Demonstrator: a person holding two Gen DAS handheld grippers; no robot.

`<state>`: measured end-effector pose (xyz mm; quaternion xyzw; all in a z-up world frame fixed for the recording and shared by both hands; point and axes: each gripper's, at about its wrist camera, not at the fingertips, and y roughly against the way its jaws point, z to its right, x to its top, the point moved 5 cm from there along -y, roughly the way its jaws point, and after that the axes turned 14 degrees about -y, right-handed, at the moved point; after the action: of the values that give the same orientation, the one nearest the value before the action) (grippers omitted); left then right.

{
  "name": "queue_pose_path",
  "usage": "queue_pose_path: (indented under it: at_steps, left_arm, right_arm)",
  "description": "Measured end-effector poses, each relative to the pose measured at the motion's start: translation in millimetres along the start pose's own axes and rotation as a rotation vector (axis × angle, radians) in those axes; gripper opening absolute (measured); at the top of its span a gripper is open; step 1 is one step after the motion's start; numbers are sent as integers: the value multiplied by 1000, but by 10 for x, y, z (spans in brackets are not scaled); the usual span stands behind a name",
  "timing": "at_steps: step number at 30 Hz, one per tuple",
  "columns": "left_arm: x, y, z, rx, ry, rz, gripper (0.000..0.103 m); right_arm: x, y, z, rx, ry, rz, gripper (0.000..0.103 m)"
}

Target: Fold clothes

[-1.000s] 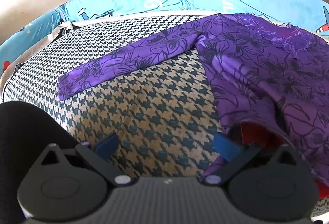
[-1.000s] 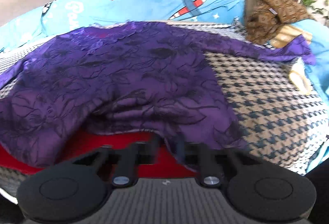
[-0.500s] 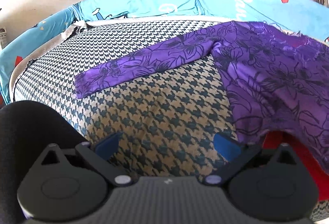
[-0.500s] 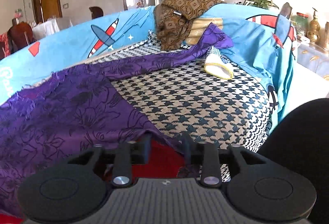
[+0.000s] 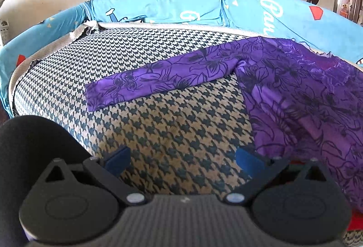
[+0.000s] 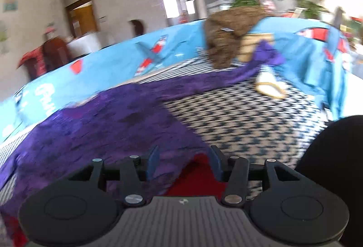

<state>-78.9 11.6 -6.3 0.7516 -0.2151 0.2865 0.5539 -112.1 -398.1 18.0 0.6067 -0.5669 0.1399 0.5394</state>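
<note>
A purple garment with a black flower print lies spread on the houndstooth cover, one sleeve stretched out to the left. My left gripper stands wide open over bare cover, just left of the garment's hem, with nothing between its blue pads. In the blurred right wrist view the same garment fills the left, with a red layer showing under its hem. My right gripper hovers over that hem with its jaws opening, and the pads touch no cloth.
A blue printed sheet covers the raised back around the seat. A brown patterned cloth is heaped at the far right corner beside the garment's other sleeve and a small pale item. Chairs stand behind.
My right gripper went from shut on the purple hem to open, and it rose and swung right. My left gripper drew up and left, so the garment now sits further right in its view.
</note>
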Motion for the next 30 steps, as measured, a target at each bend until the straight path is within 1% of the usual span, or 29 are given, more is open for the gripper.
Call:
queue_pose_path:
  at_steps: [6, 10, 12, 17, 19, 23, 26, 30]
  left_arm:
    - [131, -43, -37, -24, 20, 7, 103]
    - [236, -93, -77, -28, 26, 11, 103]
    - [290, -128, -103, -33, 27, 9, 103]
    - [409, -232, -131, -33, -4, 10, 103]
    - [438, -256, -153, -23, -6, 19, 103]
    - [419, -263, -253, -9, 33, 44, 103]
    - [381, -285, -326, -17, 67, 34, 103]
    - [338, -289, -378, -9, 83, 37, 103]
  right_arm:
    - [-193, 6, -361, 185, 102, -113, 48]
    - [-352, 93, -659, 352, 199, -192, 48]
    - [-458, 136, -820, 432, 255, -241, 48]
    - [-711, 185, -1147, 579, 306, -388, 48]
    - [-799, 198, -1286, 622, 325, -435, 48]
    - [-999, 274, -1587, 701, 401, -502, 48]
    - [-1151, 306, -1765, 728, 458, -529, 48]
    - [-1331, 284, -1958, 734, 521, -556, 48]
